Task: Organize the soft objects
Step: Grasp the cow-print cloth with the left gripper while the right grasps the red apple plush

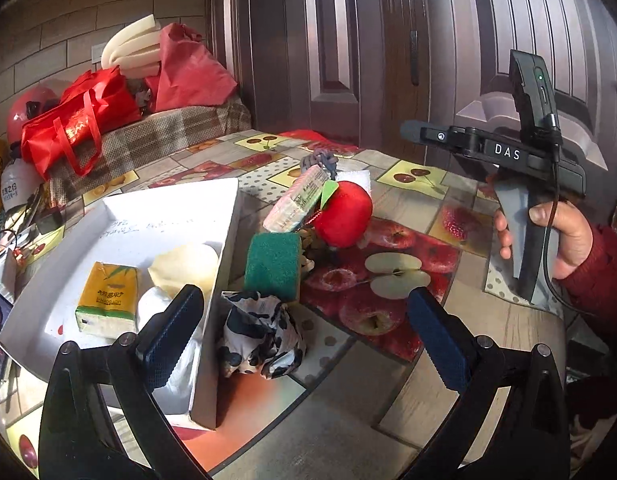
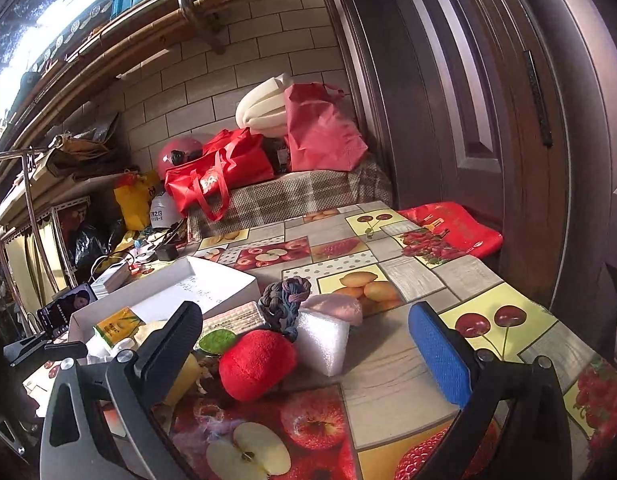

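A white box point(image 1: 228, 248) sits at the table's left and holds a yellow tissue pack point(image 1: 108, 300), a cream foam piece point(image 1: 186, 266) and a white soft item point(image 1: 156, 304). Beside the box lie a black-and-white cloth bundle point(image 1: 262, 336), a green sponge point(image 1: 273, 266), a red plush apple point(image 1: 342, 214), a pale tissue pack point(image 1: 298, 198) and a grey knotted rope point(image 2: 284, 304). White foam point(image 2: 322, 340) and a pink pad point(image 2: 336, 306) lie behind the apple point(image 2: 256, 364). My left gripper point(image 1: 304, 336) is open above the bundle. My right gripper point(image 2: 308, 348) is open near the apple.
The table point(image 2: 408, 368) has a fruit-print cover. Red bags point(image 1: 80, 120) and rolled foam point(image 1: 132, 46) sit on a checked bench behind. A dark wooden door point(image 1: 388, 40) stands at the right. A red bag point(image 2: 452, 224) lies at the table's far corner. Clutter and a phone point(image 2: 66, 308) are at left.
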### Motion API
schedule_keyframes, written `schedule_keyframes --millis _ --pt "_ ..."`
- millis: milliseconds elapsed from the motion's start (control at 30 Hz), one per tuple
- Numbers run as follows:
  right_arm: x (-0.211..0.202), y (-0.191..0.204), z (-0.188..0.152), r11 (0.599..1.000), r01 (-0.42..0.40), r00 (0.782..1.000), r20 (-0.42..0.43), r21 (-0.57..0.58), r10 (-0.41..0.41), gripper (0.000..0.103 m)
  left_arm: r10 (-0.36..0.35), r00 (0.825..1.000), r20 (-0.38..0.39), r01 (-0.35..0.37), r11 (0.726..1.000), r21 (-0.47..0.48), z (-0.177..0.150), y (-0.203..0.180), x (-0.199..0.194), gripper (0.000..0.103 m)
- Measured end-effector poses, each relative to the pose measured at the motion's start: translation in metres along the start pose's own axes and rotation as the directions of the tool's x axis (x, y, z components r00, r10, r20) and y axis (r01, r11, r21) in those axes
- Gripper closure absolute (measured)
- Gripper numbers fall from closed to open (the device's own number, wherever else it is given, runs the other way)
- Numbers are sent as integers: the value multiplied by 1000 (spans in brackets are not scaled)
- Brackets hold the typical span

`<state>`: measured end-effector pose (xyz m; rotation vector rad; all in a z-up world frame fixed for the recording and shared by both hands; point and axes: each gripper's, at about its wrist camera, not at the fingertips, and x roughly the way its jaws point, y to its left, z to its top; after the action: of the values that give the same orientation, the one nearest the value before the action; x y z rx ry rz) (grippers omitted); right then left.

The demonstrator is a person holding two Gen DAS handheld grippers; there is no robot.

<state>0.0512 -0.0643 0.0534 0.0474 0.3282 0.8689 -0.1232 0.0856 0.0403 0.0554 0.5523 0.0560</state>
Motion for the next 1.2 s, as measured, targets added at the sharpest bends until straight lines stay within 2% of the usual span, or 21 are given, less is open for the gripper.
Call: schedule_keyframes --millis 100,200,300,333,367,433,467,533,600,633,667,733,800,867,933,967,1000,1100,1167,1200 --pt "5 3 -2 1000 7 1000 -27 -16 -8 0 -3 996 -85 4 1000 16 3 -12 21 0" --pt "5 8 -3 999 7 999 -35 -53 -9 0 20 986 -167 -23 1000 -14 5 -10 43 0" --pt "7 11 -3 998 8 999 -42 -70 -11 0 -2 976 -219 -4 1000 -28 3 -12 53 1" --pt "7 9 -3 998 7 999 -48 -65 -11 0 -35 973 -228 28 999 -37 2 -16 53 1" --pt "9 8 -3 998 8 998 -54 -58 -11 0 -98 967 -236 87 995 -56 0 -21 52 1" --pt "12 3 -2 999 12 997 -71 -34 -14 0 -209 947 -244 198 978 -68 -1 -36 48 1" --pt "14 0 -2 1000 14 997 -79 -23 -15 0 -210 949 -235 204 978 -48 -1 -44 43 1" --pt "15 -5 -2 1000 12 996 -86 0 -12 0 -140 974 -177 140 990 -13 3 -48 31 1" --pt "13 -8 -1 1000 1 997 -81 17 1 0 -82 990 -114 74 995 -65 7 -37 20 1" --pt "13 -8 -1 1000 -8 996 -87 18 10 0 -45 993 -108 35 995 -88 7 -30 18 1" --pt "14 -6 -2 1000 -16 995 -102 9 17 0 5 993 -119 -17 995 -102 7 -22 20 1" --pt "19 2 -3 999 -40 989 -143 -37 34 0 53 987 -153 -70 992 -107 4 -13 27 1" --pt "25 15 -6 993 -69 982 -180 -99 50 0 51 981 -186 -73 991 -113 3 -9 35 1" --pt "33 32 -11 978 -92 974 -223 -189 49 0 64 978 -199 -80 994 -77 3 -14 39 1" --pt "43 47 -15 959 -103 967 -254 -265 34 0 73 972 -223 -85 995 -46 2 -18 46 11" --pt "47 52 -16 953 -94 967 -252 -287 19 0 79 967 -242 -91 995 -37 1 -19 50 25" --pt "51 54 -16 950 -78 969 -248 -303 0 0 89 961 -262 -101 994 -32 0 -19 55 35" --pt "68 56 -17 947 -70 957 -289 -313 -24 0 82 960 -267 -100 993 -55 -3 -15 54 35" --pt "79 55 -20 949 -79 937 -348 -305 -34 0 71 958 -277 -97 992 -79 -3 -11 55 35" --pt "84 53 -21 951 -80 927 -374 -299 -40 4 76 956 -284 -101 992 -76 -3 -10 57 35"
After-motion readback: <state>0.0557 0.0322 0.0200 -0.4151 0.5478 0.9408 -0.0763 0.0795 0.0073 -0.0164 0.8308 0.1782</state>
